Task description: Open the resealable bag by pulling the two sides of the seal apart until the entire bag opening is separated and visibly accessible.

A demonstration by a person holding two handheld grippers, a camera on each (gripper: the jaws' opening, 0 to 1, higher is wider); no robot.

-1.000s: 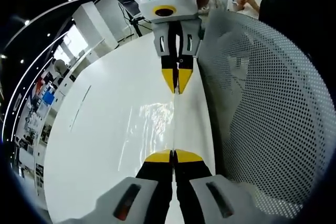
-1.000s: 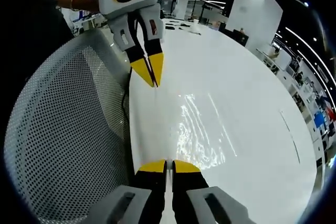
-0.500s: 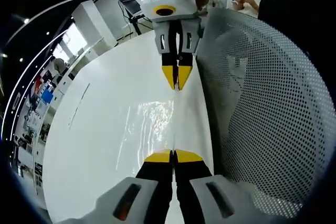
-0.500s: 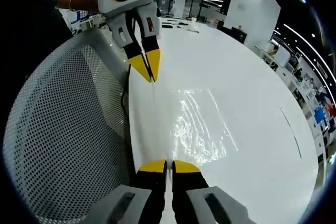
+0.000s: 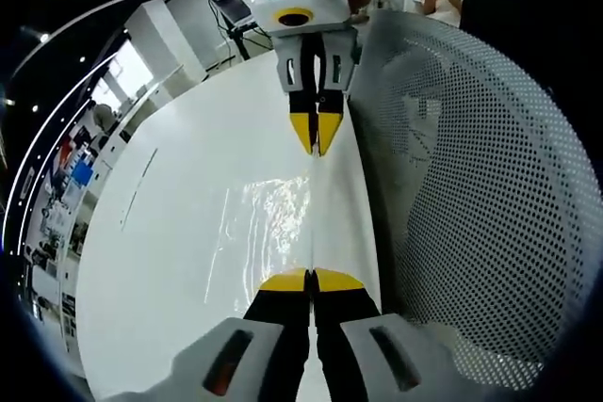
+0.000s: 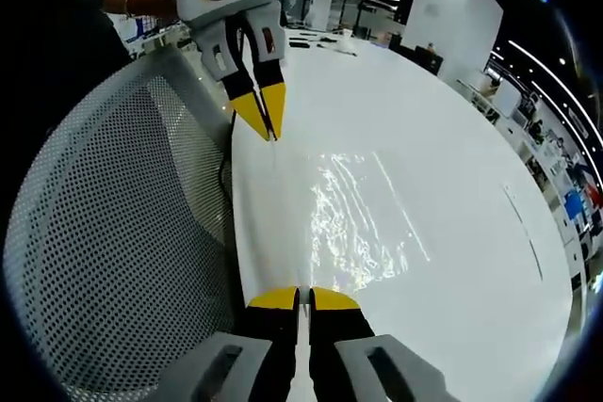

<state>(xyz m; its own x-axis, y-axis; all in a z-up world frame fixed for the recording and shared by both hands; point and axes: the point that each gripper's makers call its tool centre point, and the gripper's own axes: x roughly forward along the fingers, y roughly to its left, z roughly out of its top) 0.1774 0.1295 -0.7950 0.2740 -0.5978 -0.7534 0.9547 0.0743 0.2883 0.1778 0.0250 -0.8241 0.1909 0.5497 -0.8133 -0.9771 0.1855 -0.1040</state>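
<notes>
No writing reads on the clear bag (image 5: 273, 214). The left gripper (image 5: 311, 281) and right gripper (image 5: 316, 134) each pinch its seal edge, jaws closed. A white mesh chair (image 5: 471, 185) stands beside the white table (image 5: 170, 233).

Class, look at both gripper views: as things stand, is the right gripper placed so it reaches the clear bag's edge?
Probably yes. The right gripper already looks shut on the clear bag, opposite the left gripper, above the white table. Nothing lies between them; the mesh chair back stands aside.

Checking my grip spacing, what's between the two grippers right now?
The clear resealable bag, pinched by left gripper and right gripper, over the white table; seen in both views.
</notes>
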